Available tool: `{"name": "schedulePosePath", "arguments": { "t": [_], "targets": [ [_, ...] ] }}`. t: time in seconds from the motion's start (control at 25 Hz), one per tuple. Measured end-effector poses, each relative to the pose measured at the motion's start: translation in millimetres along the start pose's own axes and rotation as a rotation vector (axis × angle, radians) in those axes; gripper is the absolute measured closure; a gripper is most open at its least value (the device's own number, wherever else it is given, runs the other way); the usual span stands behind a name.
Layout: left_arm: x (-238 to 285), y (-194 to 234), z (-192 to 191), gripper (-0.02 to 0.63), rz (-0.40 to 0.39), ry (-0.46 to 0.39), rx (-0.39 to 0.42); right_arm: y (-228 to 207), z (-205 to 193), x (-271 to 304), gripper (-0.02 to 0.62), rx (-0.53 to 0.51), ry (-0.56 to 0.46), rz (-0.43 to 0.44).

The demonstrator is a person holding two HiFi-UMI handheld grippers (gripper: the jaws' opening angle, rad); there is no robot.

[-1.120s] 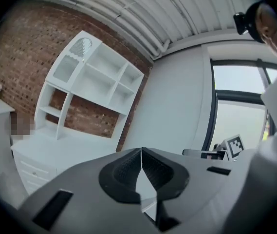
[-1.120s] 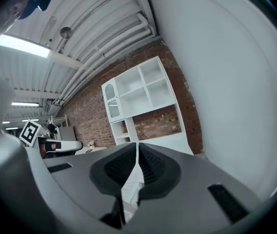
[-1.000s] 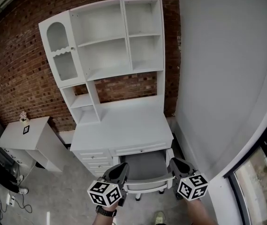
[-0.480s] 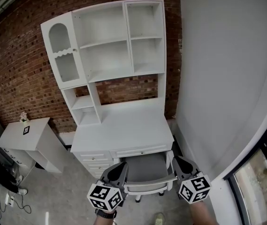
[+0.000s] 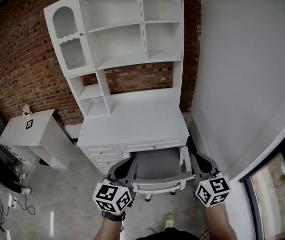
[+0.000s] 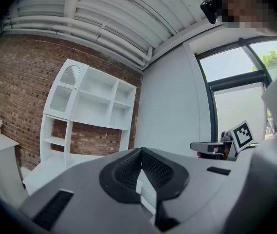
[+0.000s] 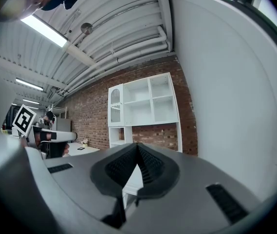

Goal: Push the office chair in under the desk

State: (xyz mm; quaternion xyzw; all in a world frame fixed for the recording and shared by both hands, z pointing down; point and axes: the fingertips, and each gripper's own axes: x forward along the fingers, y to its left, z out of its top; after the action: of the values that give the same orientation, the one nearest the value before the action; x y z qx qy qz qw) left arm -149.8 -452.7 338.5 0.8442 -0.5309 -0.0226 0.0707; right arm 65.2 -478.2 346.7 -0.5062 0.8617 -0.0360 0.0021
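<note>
**Spotter:** Two grippers, and you hold them level, one at each side of the chair's back. Your left gripper point(image 5: 127, 166) has its jaws pressed together with nothing between them, and your right gripper point(image 5: 198, 160) is the same: closed tight and empty.

**Operator:** Where's the chair?

**Spotter:** You have the office chair point(image 5: 157, 165) straight ahead of you. Its grey seat sits partly under the white desk point(image 5: 132, 126), with the front edge below the centre drawer. The pale backrest sticks out toward you.

**Operator:** Am I touching it?

**Spotter:** Your left jaws sit just beside the backrest's left end, and your right jaws are by the right armrest. Whether either one touches, I cannot tell.

**Operator:** What's around the desk?

**Spotter:** You see a white hutch point(image 5: 117, 29) of open shelves standing on the desk against the brick wall point(image 5: 17, 69). A stack of drawers point(image 5: 99, 166) fills the desk's left side, next to the chair. You have a small white side table point(image 5: 27, 134) off to the left, well apart, and a plain grey wall point(image 5: 242, 74) close on the right.
</note>
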Motion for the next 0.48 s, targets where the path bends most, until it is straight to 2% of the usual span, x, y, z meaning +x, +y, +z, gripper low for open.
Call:
{"name": "schedulePosePath", "arguments": {
  "t": [0.48],
  "targets": [
    [8,-2,-11,0.600,0.017,0.022,-0.011,-2,-4,7,0.591,-0.014,0.007,0.024]
  ]
}}
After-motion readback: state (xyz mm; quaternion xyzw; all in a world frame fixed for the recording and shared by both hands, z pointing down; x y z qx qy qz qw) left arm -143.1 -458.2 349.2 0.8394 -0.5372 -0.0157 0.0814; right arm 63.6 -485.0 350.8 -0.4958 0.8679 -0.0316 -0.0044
